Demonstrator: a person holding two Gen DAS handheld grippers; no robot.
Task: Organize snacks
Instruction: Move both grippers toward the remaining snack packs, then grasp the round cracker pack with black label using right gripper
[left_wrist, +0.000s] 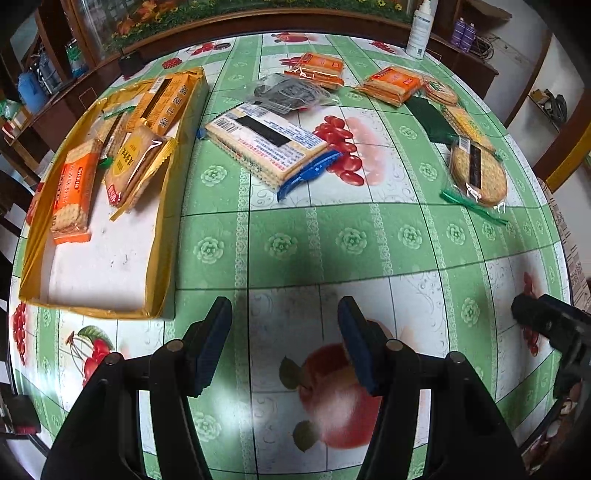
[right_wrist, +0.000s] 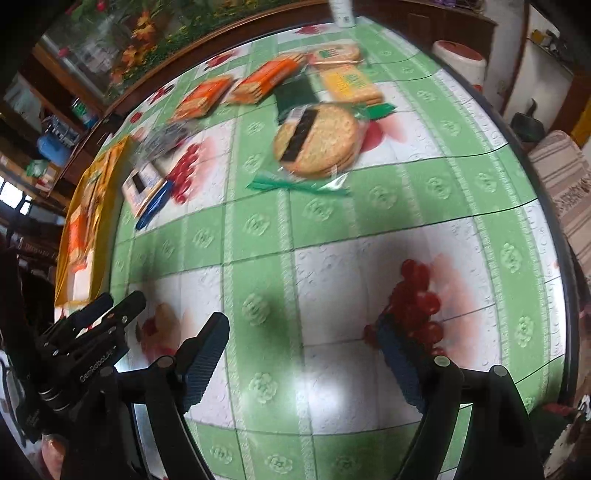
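My left gripper (left_wrist: 284, 314) hung over the table (left_wrist: 369, 229) with its jaws apart and nothing between them, only the printed apple on the green checked cloth below. My right gripper (right_wrist: 306, 332) hung over the table too, jaws spread wider, nothing between the pads, just a printed cluster of red berries beneath.

Up on my left sat the yellow box (left_wrist: 162, 236), shallow and open-topped, already holding several cracker packs: an orange pack (left_wrist: 72, 192) along its left wall, a yellow-wrapped pack (left_wrist: 135, 166) tilted against it, and a long orange carton (left_wrist: 166, 99) at the far end.

The rest lay loose on the cloth. The blue-ended cracker pack (left_wrist: 267, 142) rested label-up just beside the box, with a clear empty-looking wrapper (left_wrist: 284, 92) touching its far side. Further back were two orange packs (left_wrist: 319, 70) (left_wrist: 393, 85), well apart from me. Off to my right lay the round cracker pack (left_wrist: 478, 175), its green-edged seal pointing toward me, and behind it a dark green packet (left_wrist: 430, 118). A white spray bottle (left_wrist: 419, 33) stood at the table's far edge.
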